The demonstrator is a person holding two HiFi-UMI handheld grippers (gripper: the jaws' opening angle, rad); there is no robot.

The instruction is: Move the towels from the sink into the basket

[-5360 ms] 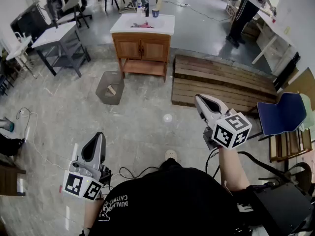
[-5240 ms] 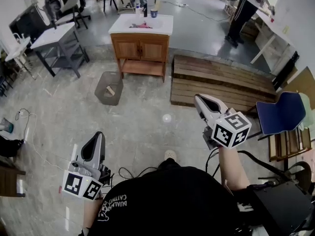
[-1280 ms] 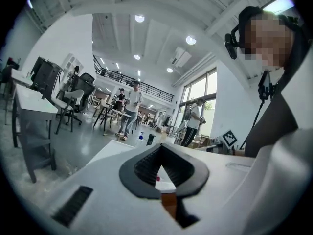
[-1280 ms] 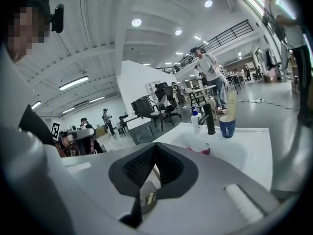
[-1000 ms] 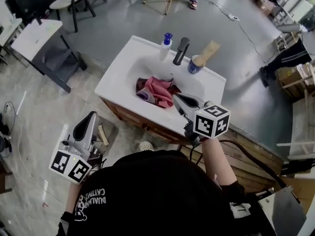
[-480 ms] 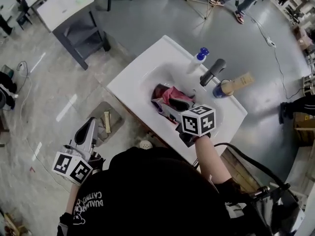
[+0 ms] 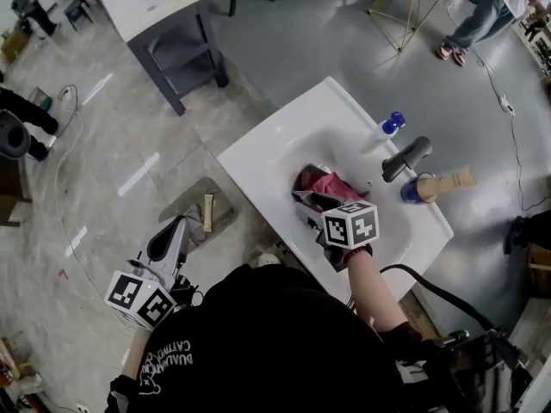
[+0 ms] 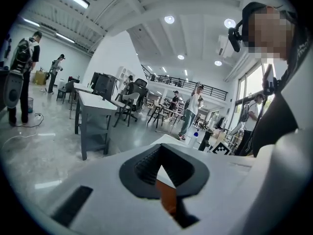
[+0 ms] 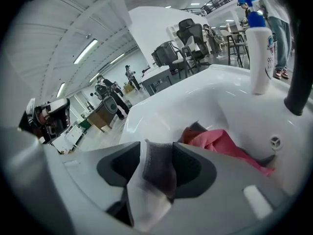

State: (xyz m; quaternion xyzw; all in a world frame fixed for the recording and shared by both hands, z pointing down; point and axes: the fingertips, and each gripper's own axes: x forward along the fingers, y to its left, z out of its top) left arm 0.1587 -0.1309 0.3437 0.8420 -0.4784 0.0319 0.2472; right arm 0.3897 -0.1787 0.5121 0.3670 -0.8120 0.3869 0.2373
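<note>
**Right tool wide open over the towels in the sink**

We held the right tool (image 9: 157, 148) down inside the sink (image 7: 336, 149), slanting into the basin, with its marker cube (image 7: 350, 224) facing up at us in the head view. Its jaws had just been opening and stood wide apart. In the right gripper view a fold of the grey towel (image 9: 159, 168) rose in the gap between the pads.

The towels (image 7: 325, 186) lay bunched together at the bottom of the basin. The pink towel (image 9: 222, 143) sat just behind the grey one and touched it, on the side nearer the faucet (image 7: 405, 157).

Along the back of the white counter (image 7: 258, 157) we saw three things:
- a spray bottle (image 9: 259, 53) with a blue top, standing upright
- the dark faucet, beside the bottle
- a blue cup (image 7: 415, 189) past the faucet, with a tan thing sticking out of it

We kept the left tool (image 8: 160, 151) low on our left, well apart from the sink and out over the floor (image 7: 129, 162). Its tips were together and nothing was between them. In the left gripper view it pointed roughly toward the counter, whose white edge and brown wood showed beyond the jaws.

The basket (image 7: 185, 203) stood on the floor just beside the counter. In the head view it lay between the left tool and the counter. A short wooden piece (image 7: 207, 212) lay inside it.

A grey table (image 7: 164, 7) stood farther off across the floor
</note>
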